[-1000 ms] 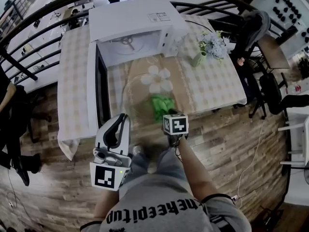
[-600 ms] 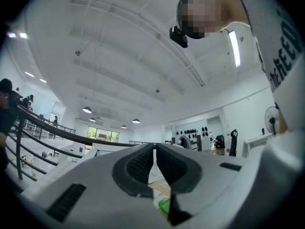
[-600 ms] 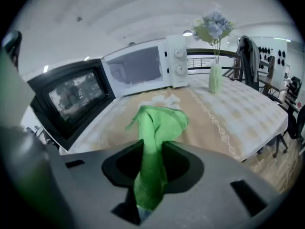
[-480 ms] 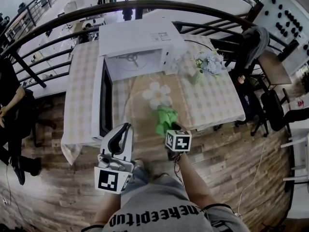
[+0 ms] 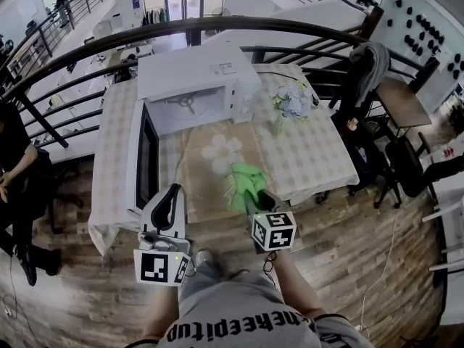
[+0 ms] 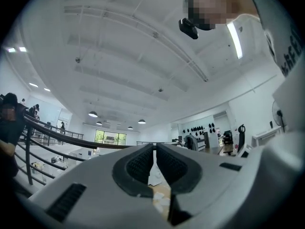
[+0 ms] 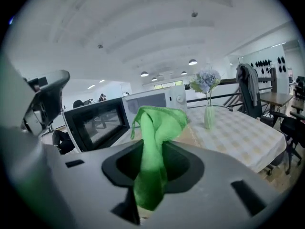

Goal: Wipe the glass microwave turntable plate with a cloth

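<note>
My right gripper [image 5: 255, 199] is shut on a bright green cloth [image 5: 244, 183], held above the table's front edge. In the right gripper view the cloth [image 7: 156, 137] sticks up from between the jaws of the right gripper [image 7: 151, 168]. The glass turntable plate [image 5: 194, 168] shows only as a faint clear disc on the beige flower mat, left of the cloth. My left gripper [image 5: 172, 193] is held off the table's front left, jaws together with nothing between them. In its own view the left gripper [image 6: 155, 163] points upward at the ceiling.
A white microwave [image 5: 194, 78] stands at the table's back, with its door [image 5: 143, 167] swung open along the left and the roller ring bare inside. A vase of pale flowers [image 5: 284, 107] sits right of it. Railings run behind, and chairs stand at the right.
The right gripper has drawn the green cloth back from the plate area toward the table's front edge. The left gripper has dropped a little lower in the head view.
</note>
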{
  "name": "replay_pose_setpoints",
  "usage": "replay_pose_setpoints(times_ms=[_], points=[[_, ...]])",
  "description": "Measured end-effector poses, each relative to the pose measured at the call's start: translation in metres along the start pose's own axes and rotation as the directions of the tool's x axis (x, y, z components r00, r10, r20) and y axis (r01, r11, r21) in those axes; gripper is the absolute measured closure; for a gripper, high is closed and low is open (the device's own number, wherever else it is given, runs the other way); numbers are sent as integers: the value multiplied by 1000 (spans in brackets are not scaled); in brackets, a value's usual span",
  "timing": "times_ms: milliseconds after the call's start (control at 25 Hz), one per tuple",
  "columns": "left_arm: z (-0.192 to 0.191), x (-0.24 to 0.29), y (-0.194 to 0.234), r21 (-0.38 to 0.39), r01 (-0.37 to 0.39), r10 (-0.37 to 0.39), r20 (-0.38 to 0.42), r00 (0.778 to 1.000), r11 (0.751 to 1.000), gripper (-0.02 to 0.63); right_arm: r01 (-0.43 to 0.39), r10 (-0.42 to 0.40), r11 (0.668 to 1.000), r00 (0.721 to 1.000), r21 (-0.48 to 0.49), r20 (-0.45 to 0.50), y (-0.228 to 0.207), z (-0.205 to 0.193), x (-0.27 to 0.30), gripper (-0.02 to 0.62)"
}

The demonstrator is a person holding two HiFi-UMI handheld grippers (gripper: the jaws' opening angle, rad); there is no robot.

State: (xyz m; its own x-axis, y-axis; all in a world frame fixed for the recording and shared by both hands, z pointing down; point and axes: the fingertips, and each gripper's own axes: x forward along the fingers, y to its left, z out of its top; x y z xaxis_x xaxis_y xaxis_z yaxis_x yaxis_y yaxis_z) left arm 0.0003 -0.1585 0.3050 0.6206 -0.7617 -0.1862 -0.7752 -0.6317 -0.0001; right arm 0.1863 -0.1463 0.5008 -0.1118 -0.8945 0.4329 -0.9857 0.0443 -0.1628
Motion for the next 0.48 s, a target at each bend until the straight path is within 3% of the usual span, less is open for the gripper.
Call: replay_pose_setpoints(times_ms=[480], points=[[10,12,-21,-1,10,-10,12,1000,1000,584,7,20,990,982,-139,186,2,66,-61,479]])
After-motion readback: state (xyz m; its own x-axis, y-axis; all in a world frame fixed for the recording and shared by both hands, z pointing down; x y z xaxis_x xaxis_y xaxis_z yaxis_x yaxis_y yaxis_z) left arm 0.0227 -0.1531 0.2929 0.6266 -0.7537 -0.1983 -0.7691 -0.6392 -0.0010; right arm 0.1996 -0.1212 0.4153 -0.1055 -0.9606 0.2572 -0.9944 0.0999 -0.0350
